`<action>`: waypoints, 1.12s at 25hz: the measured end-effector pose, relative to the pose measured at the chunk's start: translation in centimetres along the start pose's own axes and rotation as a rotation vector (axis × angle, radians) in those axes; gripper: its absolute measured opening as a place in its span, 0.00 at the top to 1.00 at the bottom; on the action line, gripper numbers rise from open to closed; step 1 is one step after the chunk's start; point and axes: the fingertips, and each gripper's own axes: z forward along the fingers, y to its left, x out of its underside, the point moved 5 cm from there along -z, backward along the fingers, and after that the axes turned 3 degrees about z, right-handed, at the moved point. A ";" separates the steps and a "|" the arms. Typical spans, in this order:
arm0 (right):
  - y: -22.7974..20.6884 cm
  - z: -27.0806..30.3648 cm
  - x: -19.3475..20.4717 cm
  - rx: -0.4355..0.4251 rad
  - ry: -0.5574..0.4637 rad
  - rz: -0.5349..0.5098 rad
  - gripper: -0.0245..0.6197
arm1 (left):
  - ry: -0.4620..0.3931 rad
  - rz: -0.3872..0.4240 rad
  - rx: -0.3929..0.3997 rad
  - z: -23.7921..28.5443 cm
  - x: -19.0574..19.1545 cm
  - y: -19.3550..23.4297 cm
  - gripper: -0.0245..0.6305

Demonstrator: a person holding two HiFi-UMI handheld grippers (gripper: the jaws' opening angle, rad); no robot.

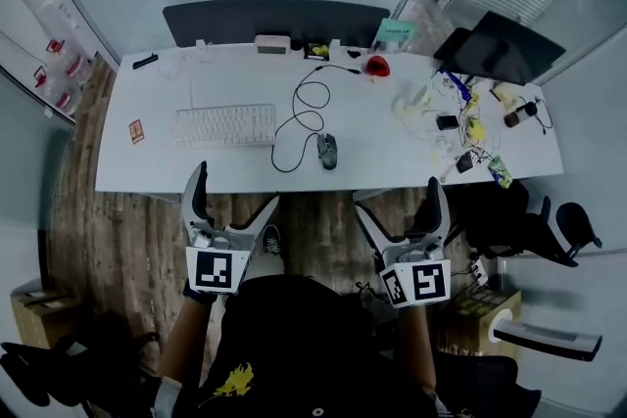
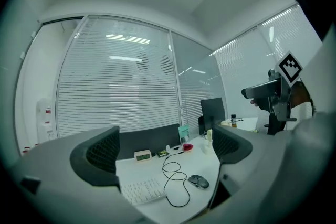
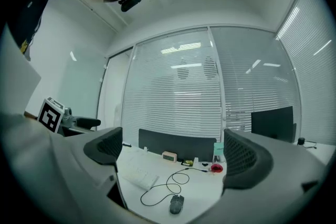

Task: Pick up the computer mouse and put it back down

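Mouse [image 1: 327, 150] is being pointed at, straight ahead, by the nearer right gripper [image 1: 397, 201]; both grippers' jaws are being held apart.

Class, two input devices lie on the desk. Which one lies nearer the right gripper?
The mouse, small and dark, lies nearer the right gripper. The white keyboard lies farther left, ahead of the left gripper.

Lost to distance and to the tongs
Too small to sort out: heap of small things [image 1: 460, 127] at right end of worktop [image 1: 382, 162], and face of clock [image 1: 271, 43]. In left gripper view, near end of keyboard [image 2: 143, 190] tucked behind left tongs [image 2: 165, 148].
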 end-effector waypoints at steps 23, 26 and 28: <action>2.9 14.0 6.9 0.110 0.186 -0.026 0.04 | -0.020 -0.046 0.146 11.1 7.4 9.0 0.13; 2.3 15.3 8.6 0.123 0.229 -0.025 0.05 | -0.037 -0.059 0.138 12.0 7.4 9.7 0.13; 2.1 15.5 9.2 0.133 0.258 -0.025 0.07 | -0.023 -0.089 0.149 12.5 8.2 9.7 0.13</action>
